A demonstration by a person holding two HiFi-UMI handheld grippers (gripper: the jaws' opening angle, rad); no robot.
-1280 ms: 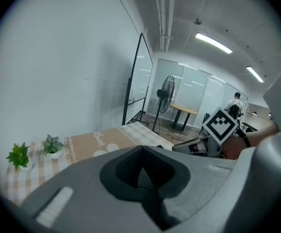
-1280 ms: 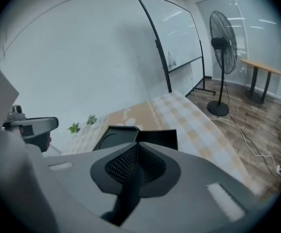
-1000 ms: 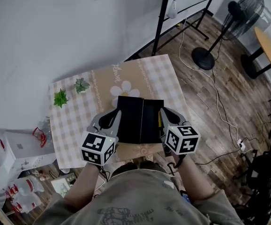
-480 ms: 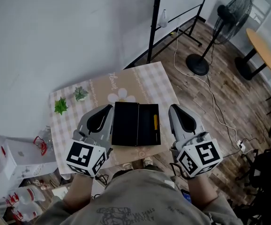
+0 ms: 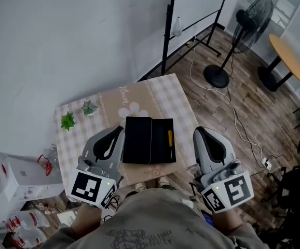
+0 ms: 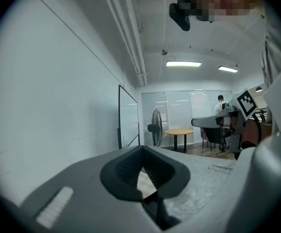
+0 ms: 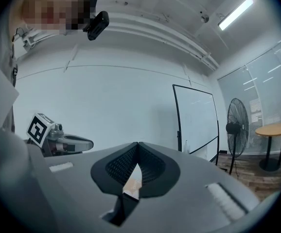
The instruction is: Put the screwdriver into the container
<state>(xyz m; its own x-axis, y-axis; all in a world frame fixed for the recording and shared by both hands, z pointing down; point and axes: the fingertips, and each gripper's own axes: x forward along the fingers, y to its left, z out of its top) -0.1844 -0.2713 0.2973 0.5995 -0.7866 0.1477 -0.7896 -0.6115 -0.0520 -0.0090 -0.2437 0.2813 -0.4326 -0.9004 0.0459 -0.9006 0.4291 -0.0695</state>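
A small square table (image 5: 166,98) under a beige checked cloth with a daisy print stands against a white wall (image 5: 62,35) on a wood-plank floor (image 5: 243,113). Two small green plants (image 5: 67,121) sit near its far left corner. The open black rectangular container (image 5: 142,139) lies close to the front edge, with the yellow-handled screwdriver (image 5: 170,138) inside its right half. The left gripper (image 5: 120,130) and right gripper (image 5: 198,131) flank the container, the right one past the table's right edge. Each has its jaws pressed together on nothing. A black pedestal fan (image 5: 246,22) stands well apart on the open floor to the right.
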